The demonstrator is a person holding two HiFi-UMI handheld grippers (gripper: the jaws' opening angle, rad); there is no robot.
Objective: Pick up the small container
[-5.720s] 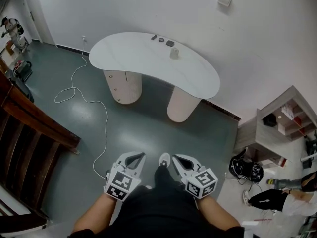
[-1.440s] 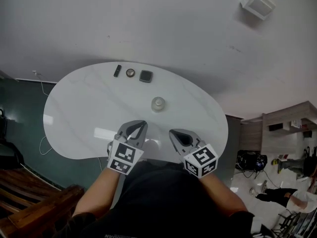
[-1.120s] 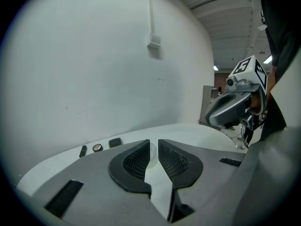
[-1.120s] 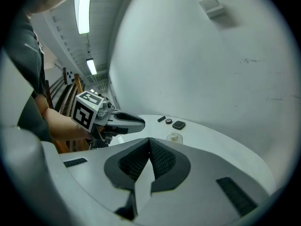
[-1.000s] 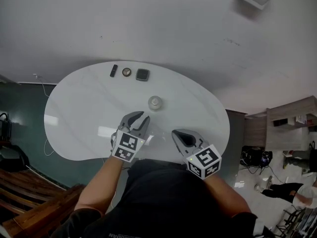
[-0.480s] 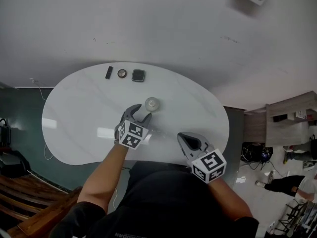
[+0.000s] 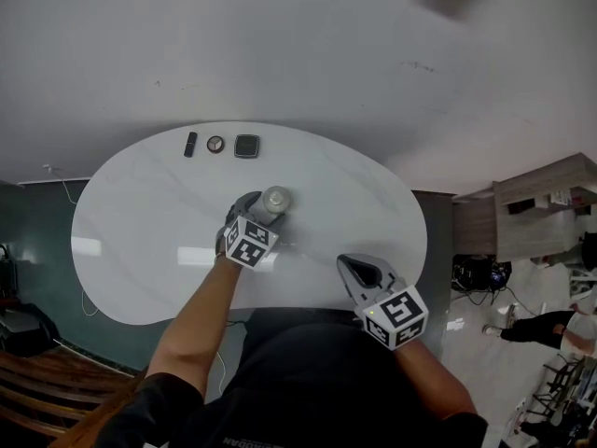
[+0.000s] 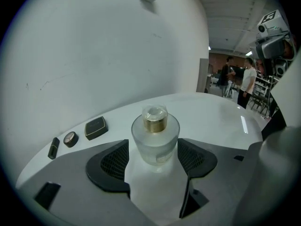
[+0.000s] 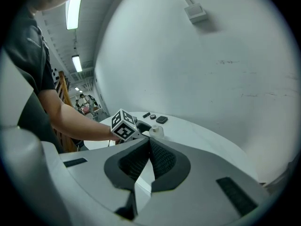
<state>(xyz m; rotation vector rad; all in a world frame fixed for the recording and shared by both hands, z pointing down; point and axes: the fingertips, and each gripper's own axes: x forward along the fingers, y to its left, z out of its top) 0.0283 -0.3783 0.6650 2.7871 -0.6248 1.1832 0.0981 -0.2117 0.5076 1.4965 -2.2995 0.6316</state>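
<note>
The left claw has reached forward from six o'clock; its jaws are opening around the small container, a frosted bottle mid-surface, pads not pressing. Closing likely follows. The right claw stays together at five o'clock.

The small container stands on the tabletop, near the middle and a bit toward the far edge. The left gripper reaches in from the near edge. The container sits between its jaws, which are opening. Three little things lie in a row along the far edge, to the left: a stick, then a round thing, then a square thing. They are well apart from the container. The right gripper is at the near edge, to the right, jaws together. A shelf stands past the right edge.
</note>
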